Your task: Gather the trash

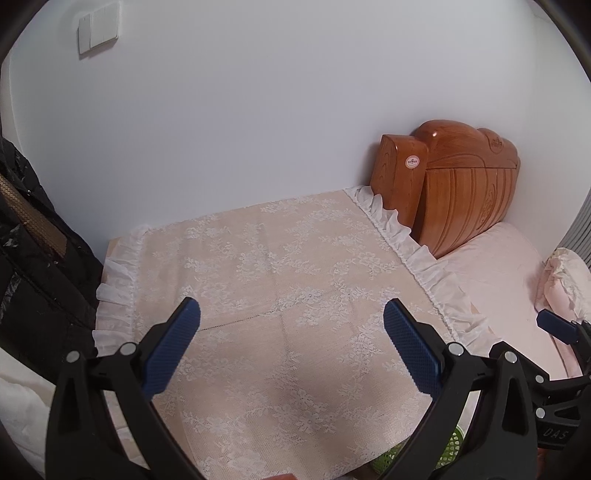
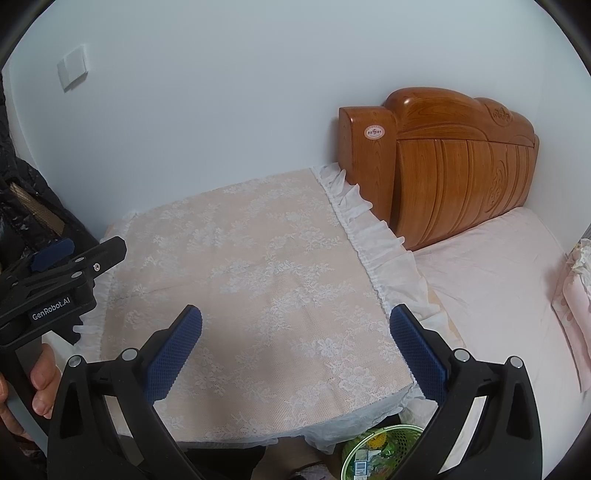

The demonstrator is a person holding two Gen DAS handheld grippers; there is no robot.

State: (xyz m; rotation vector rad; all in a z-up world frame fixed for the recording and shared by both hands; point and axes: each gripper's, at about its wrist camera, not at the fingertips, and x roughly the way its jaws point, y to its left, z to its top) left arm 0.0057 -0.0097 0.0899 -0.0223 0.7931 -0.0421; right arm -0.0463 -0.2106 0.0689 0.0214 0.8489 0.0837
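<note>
At the far left of both views a dark quilted garment (image 1: 33, 266) hung against the white wall (image 1: 258, 110), with a light switch plate (image 1: 98, 31) high above it. In the right wrist view a hand (image 2: 40, 384) gripped the handle of the left gripper (image 2: 79, 251), whose blue-padded tips reached in from the left edge just over the ruffled border of the lace cloth.

The left gripper (image 1: 291, 314) hovered over the small table, its jaws spread wide and holding nothing. The lace cloth (image 1: 280, 295), pale peach with white floral patterning and a white frill, covered the tabletop and lay bare between the fingers.

The right gripper (image 2: 295, 317) likewise hung above the table's near right part, jaws wide apart and empty. In the left wrist view its blue tip showed at the far right edge.

Just below the table's near right corner, on the floor, stood a green mesh waste basket (image 2: 354, 452) with trash inside (image 2: 376, 456), including scraps of green, yellow and a printed wrapper; the right gripper's finger partly hid it.

To the right, a carved wooden headboard (image 2: 454, 166) stood against the wall beside the table, touching the cloth's frill. A bed with a pale pink sheet (image 2: 495, 280) extended beyond it, and a folded pink pillow (image 2: 576, 299) lay at the far right edge.
</note>
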